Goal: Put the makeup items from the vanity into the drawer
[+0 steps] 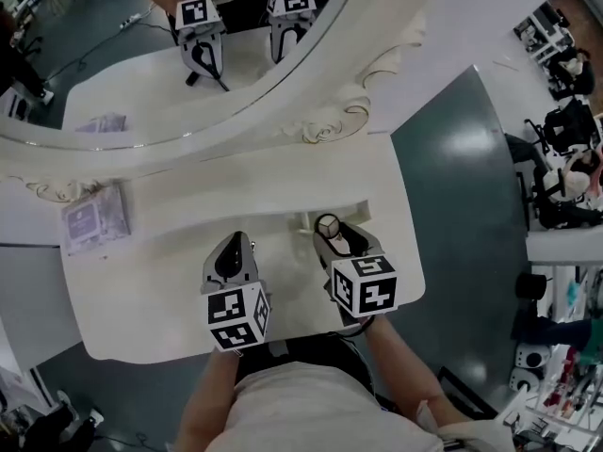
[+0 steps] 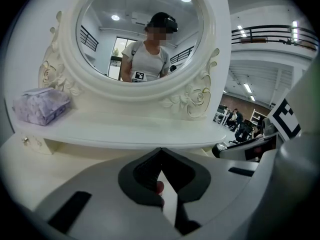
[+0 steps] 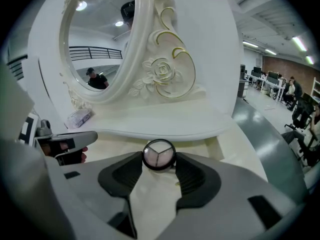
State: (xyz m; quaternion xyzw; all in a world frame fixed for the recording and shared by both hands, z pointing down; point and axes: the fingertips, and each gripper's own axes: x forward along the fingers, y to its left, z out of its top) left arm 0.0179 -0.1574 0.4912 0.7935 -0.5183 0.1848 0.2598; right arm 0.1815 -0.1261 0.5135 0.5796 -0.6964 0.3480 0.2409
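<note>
**Head view**
- Right gripper: the jaws are closed on a round compact, which is caught at the very tips. It hangs above the white vanity surface, just in front of the raised shelf.
- Left gripper: it sits near the right one, with its jaws drawn almost together. Its load cannot be read from here.
- Tissue pack: it lies on the shelf, well apart to the left.
- Drawer: none shows open.
- Hazard, as I judge it: both grippers are loaded, so neither is free to pull a drawer. Working a knob with a full gripper could knock an item loose.

**Left gripper view**
- The jaws are nearly shut on a slim item. Only its reddish end is visible, set deep between the pads and lying against the left one.
- I cannot tell what kind of makeup it is.
- Hazard: so little of it shows that the hold may be slight. A tilt of the gripper could let it slide out onto the surface or the floor.

**Right gripper view**
- The round compact has a clear lid marked in three parts, and the lid faces the camera. It is pinched by its rim between the two jaw tips, and none of it is seated further back in the pads.
- Hazard: the rim is smooth and curved, and only the tips hold it. A harder squeeze or a jolt could pop the compact forward. Once loose it would likely roll, and the surface's right edge is near.
</note>
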